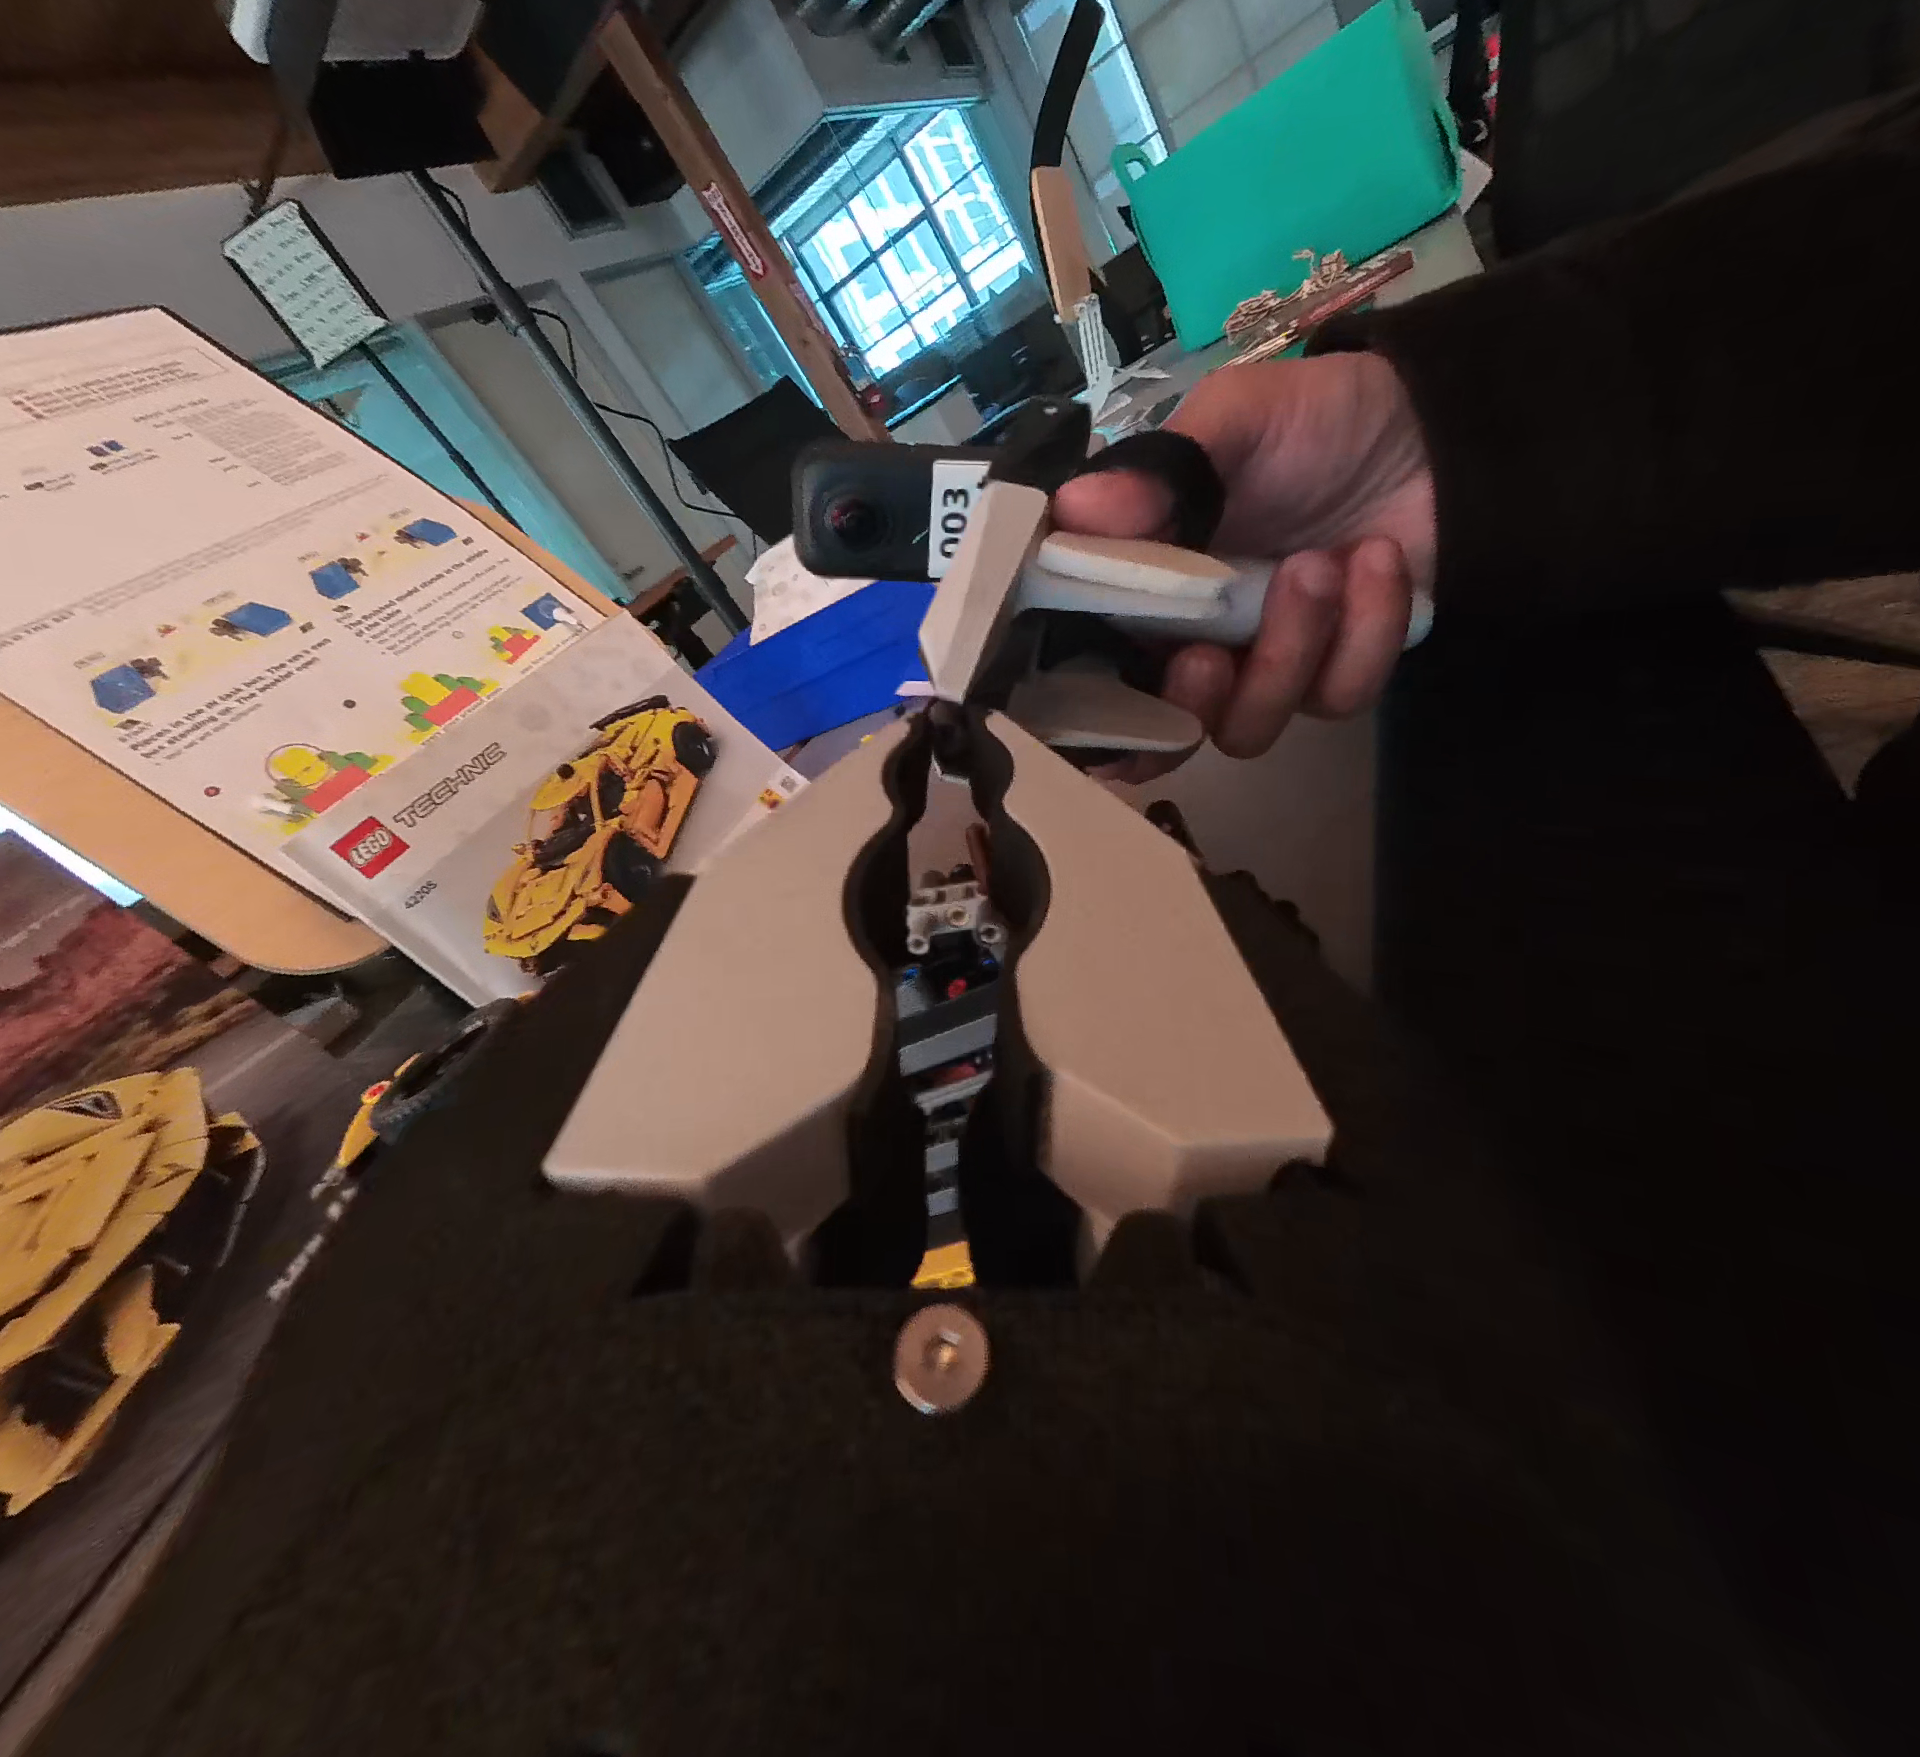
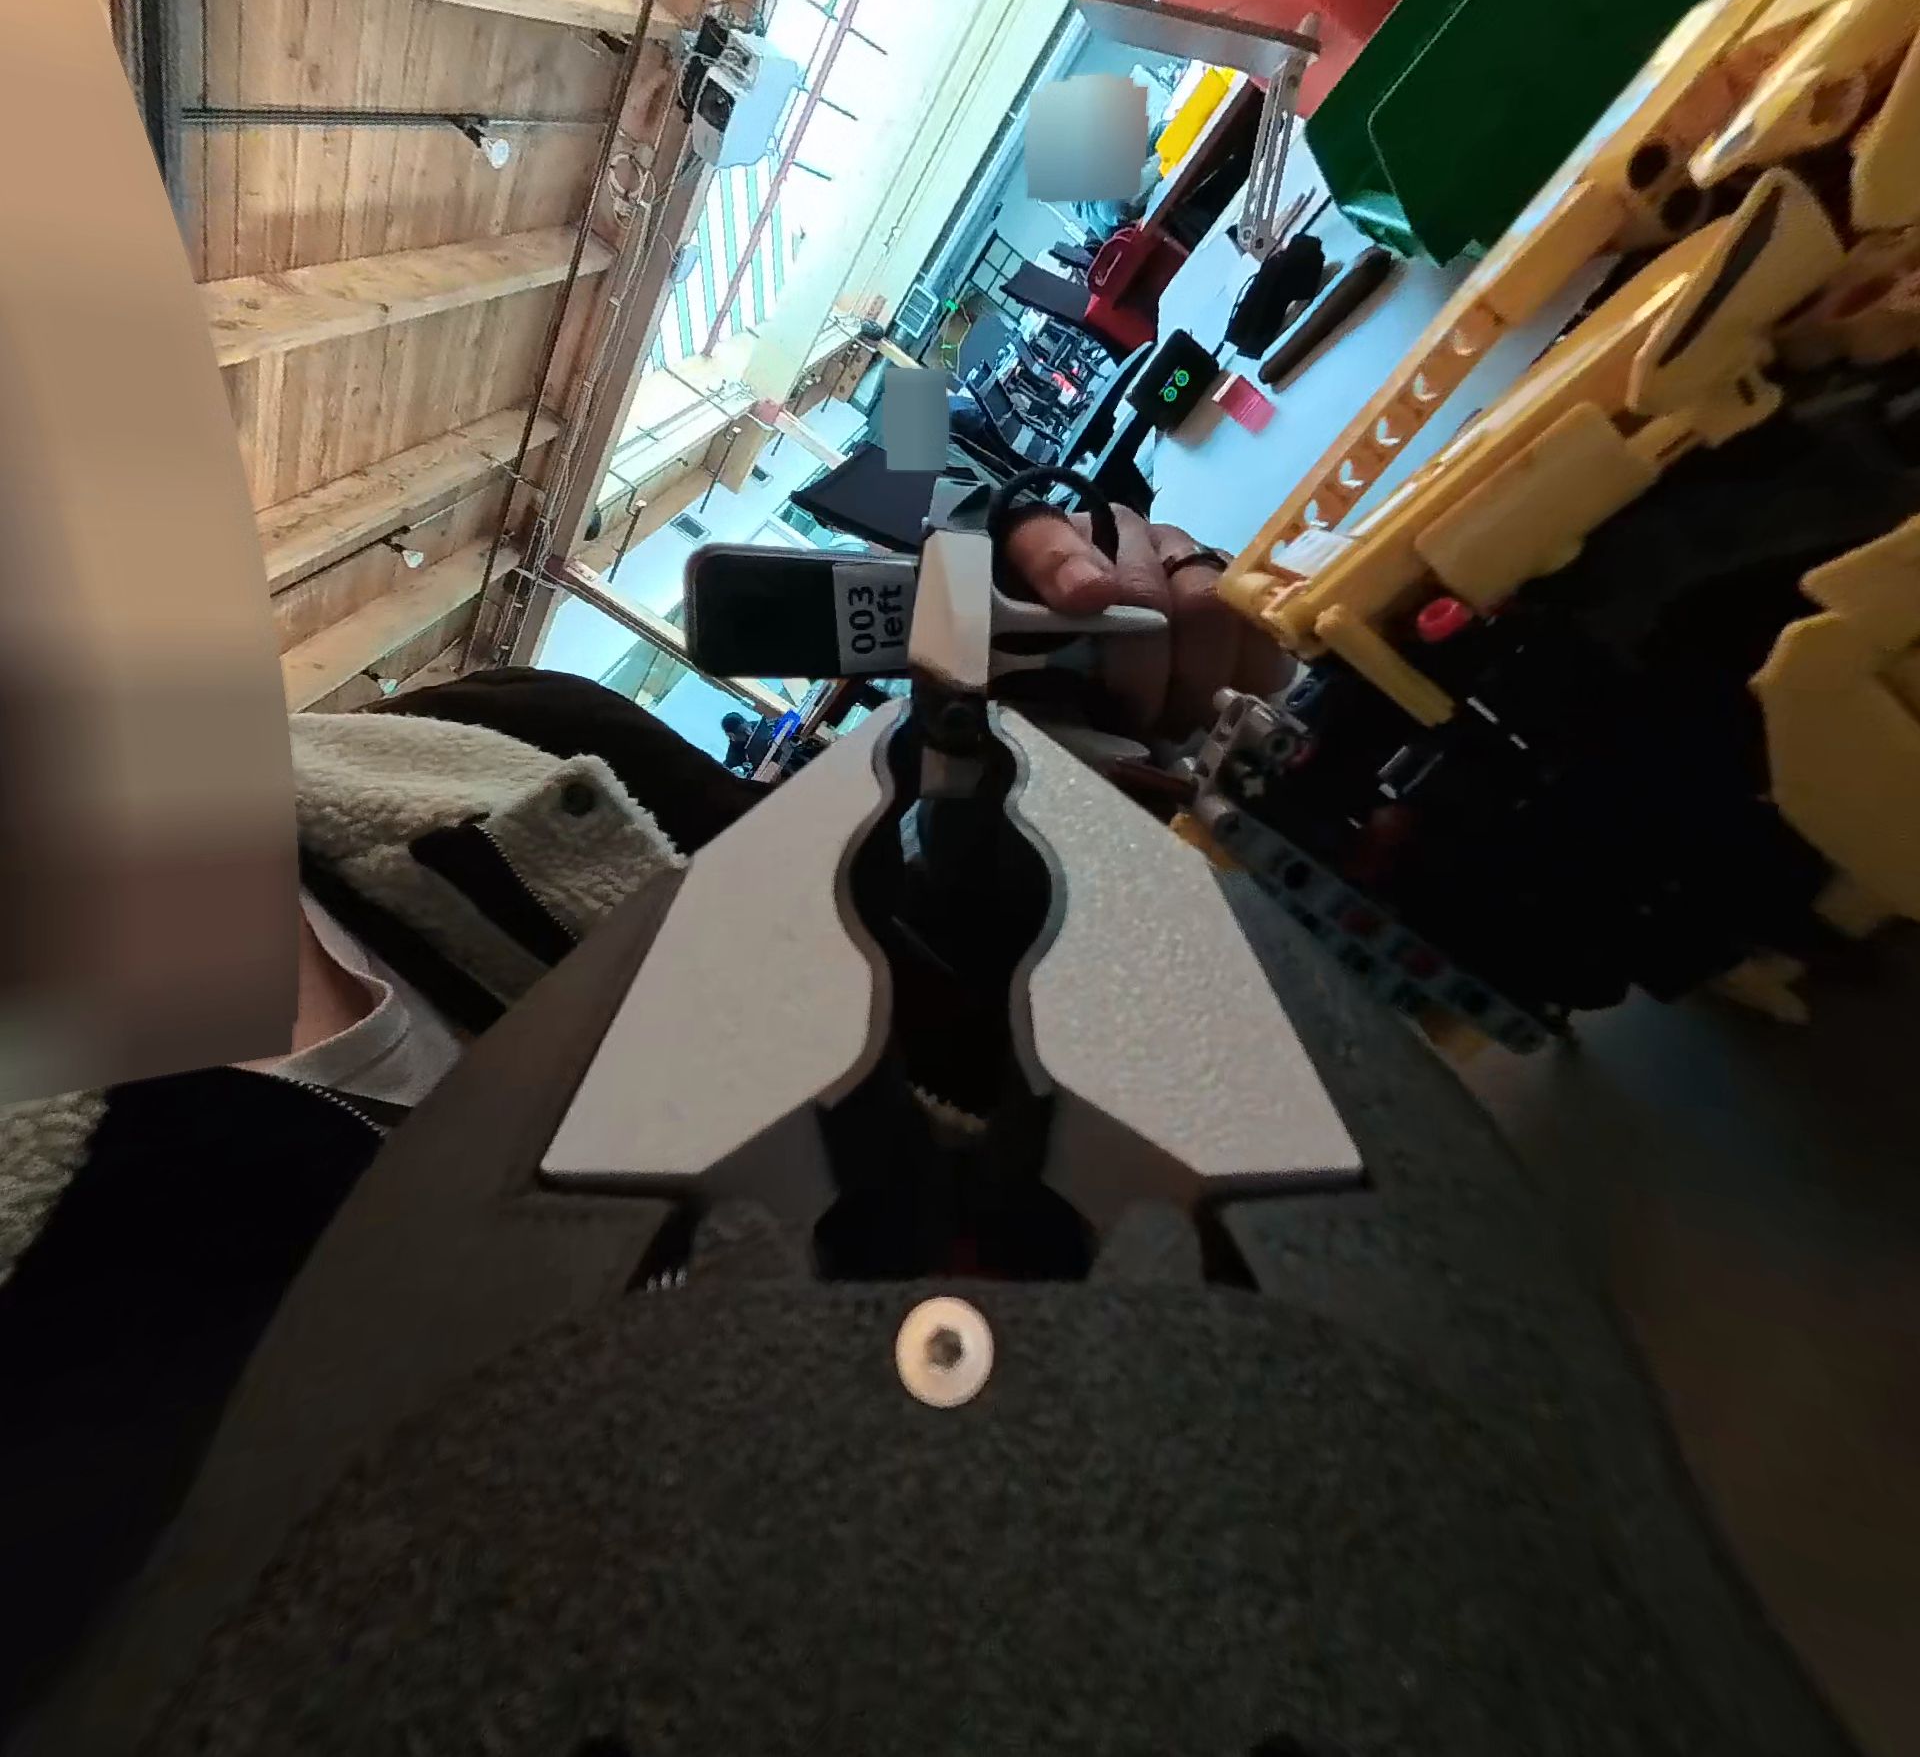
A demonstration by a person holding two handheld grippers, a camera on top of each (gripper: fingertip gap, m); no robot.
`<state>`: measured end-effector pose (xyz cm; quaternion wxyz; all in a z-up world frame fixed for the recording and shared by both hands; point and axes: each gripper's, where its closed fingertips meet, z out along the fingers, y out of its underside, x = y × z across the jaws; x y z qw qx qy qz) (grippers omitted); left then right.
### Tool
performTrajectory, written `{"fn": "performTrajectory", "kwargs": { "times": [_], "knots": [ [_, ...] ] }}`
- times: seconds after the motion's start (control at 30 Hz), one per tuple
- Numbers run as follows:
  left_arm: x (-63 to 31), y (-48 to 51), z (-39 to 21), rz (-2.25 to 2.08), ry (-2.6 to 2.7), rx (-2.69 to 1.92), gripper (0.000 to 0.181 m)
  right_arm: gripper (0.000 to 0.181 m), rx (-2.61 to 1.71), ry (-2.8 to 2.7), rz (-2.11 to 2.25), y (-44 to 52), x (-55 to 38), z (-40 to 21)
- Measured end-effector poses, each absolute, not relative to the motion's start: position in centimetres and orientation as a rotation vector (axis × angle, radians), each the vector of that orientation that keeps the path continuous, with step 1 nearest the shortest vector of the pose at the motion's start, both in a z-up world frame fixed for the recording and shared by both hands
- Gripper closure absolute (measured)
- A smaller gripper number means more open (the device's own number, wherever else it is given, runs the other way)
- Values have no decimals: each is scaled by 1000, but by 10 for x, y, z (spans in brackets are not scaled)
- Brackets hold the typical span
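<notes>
Left wrist view: your left gripper (image 1: 943, 736) is pinched closed, tip to tip with the right gripper (image 2: 951, 725), also clenched, a small dark part (image 2: 954, 718) between them. I can't tell which one grips it. Steady wrists, gentle squeeze: the yellow toy car (image 2: 1538, 481) sits just beside.

Your left gripper (image 1: 948, 741) is closed tip to tip with your right gripper (image 2: 951, 733), 1 small black pin pinched between them. The yellow brick-built car model (image 2: 1579, 502) sits just beside them, its grey-and-black beam frame (image 1: 948, 1032) beneath your left fingers.
</notes>
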<state>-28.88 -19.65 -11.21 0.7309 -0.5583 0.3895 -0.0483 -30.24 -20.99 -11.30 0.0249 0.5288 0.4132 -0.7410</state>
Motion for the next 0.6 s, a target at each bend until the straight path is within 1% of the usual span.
{"fn": "performTrajectory", "kwargs": {
  "times": [0.23, 0.4, 0.47, 0.53, 0.57, 0.6],
  "knots": [
    [-286, -198, -113, -70, 887, -1207, 174, 174, 1578, 1199, -2302, -209, -300, -114],
    [-287, -192, -122, -41, 895, -1259, 174, 175, 1645, 1214, -2270, -203, -300, -123],
    [-296, -186, -128, -62, 838, -1360, 175, 175, 1822, 1301, -2286, -179, -298, -125],
    [-309, -182, -124, -103, 744, -1424, 174, 175, 2097, 1394, -2299, -128, -276, -120],
    [-315, -181, -119, -147, 688, -1432, 174, 175, 2381, 1470, -2222, -88, -255, -123],
    [-319, -180, -116, -202, 639, -1439, 174, 175, 2757, 1553, -2032, -39, -225, -130]
  ]
}}
